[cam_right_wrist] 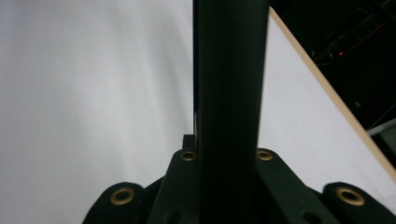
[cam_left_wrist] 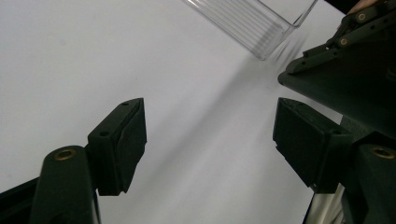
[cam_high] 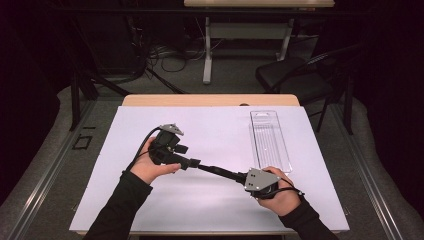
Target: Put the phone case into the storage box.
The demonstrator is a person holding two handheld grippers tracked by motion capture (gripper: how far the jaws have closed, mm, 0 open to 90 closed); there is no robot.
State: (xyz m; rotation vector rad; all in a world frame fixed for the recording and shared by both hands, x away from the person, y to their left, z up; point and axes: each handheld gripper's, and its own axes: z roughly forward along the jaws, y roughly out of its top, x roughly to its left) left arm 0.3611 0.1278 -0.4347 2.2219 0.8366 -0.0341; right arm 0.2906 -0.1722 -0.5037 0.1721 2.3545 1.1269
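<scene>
1. Right gripper view: the right gripper [cam_right_wrist: 227, 154] has its jaws clamped on a black rod [cam_right_wrist: 229, 70], which runs straight ahead.
2. High view: the rod [cam_high: 220, 173] slants across the white table [cam_high: 210, 210] toward the left gripper [cam_high: 192, 162].
3. Left gripper view: its fingers [cam_left_wrist: 123, 140] stand apart, nothing between them, nearest the rod's free end.
4. A clear tray [cam_high: 269, 140] lies beyond, lengthwise away from the person.

A recording lab or test room, dark around one lit work table.

Past the grippers [cam_high: 210, 167], the white-covered table [cam_high: 210, 200] meets grey carpet, loose cables [cam_high: 170, 62], a black chair [cam_high: 295, 77] and a second height-adjustable desk [cam_high: 250, 25], with floor rails at both sides.
</scene>
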